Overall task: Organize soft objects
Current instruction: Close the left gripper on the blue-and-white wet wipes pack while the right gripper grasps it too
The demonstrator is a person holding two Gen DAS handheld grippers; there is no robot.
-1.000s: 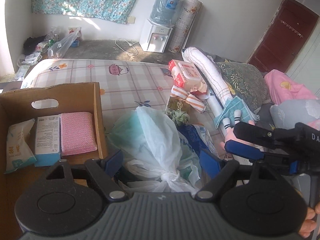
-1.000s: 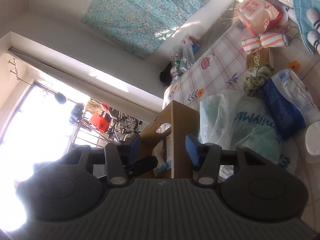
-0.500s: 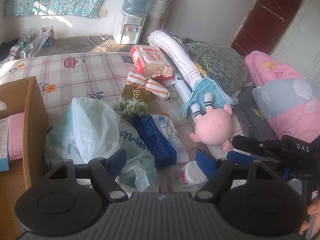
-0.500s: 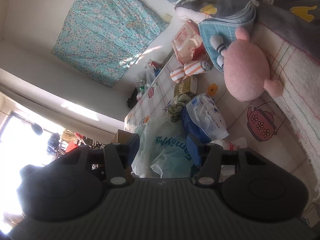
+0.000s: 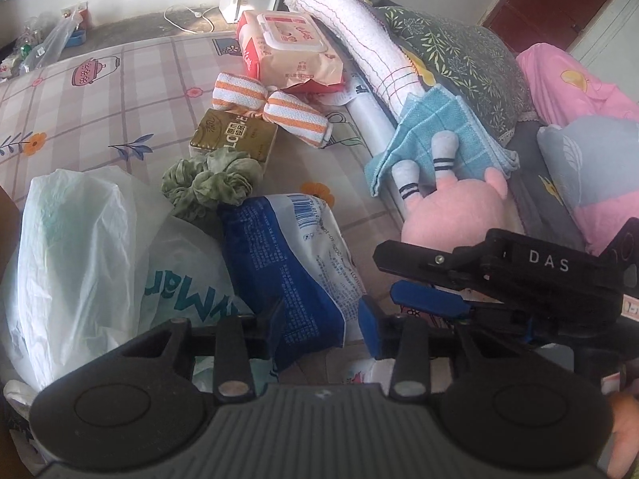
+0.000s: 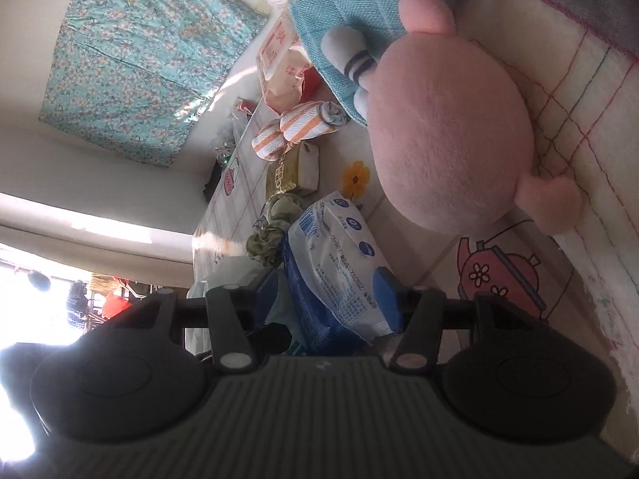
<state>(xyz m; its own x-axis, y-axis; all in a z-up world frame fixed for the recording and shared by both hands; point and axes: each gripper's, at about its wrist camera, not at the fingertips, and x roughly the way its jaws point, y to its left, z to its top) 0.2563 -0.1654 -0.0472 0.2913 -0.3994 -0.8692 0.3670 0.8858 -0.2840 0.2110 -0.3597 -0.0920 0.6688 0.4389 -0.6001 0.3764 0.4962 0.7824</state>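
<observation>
A blue and white packet (image 5: 295,263) lies on the patterned mattress (image 5: 120,92), beside a pale plastic bag (image 5: 88,247). My left gripper (image 5: 321,321) straddles the packet's near end. Its jaws are closing and both pads meet the packet's sides. My right gripper (image 5: 387,273) comes in from the right, open, its tips just short of the packet and holding nothing. In the right wrist view the packet (image 6: 339,263) lies just ahead of that gripper (image 6: 325,291), with a pink plush toy (image 6: 447,135) beyond. The plush (image 5: 451,215) lies against the bedding on the right.
Behind the packet lie a green crumpled cloth (image 5: 211,183), a gold box (image 5: 233,135), rolled orange-striped towels (image 5: 271,107) and a wipes pack (image 5: 295,52). A folded blue towel (image 5: 443,127), a white bolster (image 5: 359,36) and pillows (image 5: 459,44) crowd the right side.
Both views swung right, away from the cardboard box, and dropped toward the mattress. The left jaws narrowed from wide open onto the blue and white packet. The right gripper came down near the plush.
</observation>
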